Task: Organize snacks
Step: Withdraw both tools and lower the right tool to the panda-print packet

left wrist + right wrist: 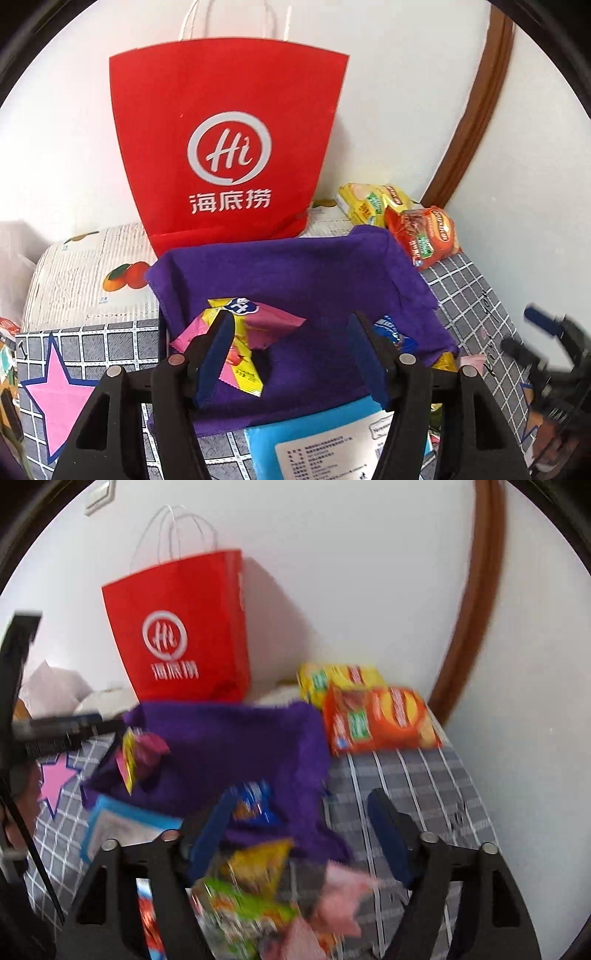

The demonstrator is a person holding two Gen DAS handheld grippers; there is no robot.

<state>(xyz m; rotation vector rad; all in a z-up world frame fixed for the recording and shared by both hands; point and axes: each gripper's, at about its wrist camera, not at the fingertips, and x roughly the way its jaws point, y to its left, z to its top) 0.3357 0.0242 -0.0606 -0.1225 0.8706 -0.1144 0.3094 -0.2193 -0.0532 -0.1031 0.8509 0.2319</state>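
Note:
A purple fabric bin (295,273) stands on the checked cloth. In it lie a pink-and-yellow snack packet (258,325) and, at its right wall, a blue packet (395,332). My left gripper (291,317) hangs open over the bin; the pink packet lies partly behind its left finger, not pinched. The right wrist view is blurred. My right gripper (301,797) is open over the bin's near right corner (317,834). The blue packet (255,805) sits beside its left finger, with no pad pressing on it.
A red paper bag (229,147) stands against the wall behind the bin. Yellow (340,679) and orange (380,720) chip packs lie at the back right. A blue flat pack (332,439) lies in front of the bin, with loose snacks (251,897) near it.

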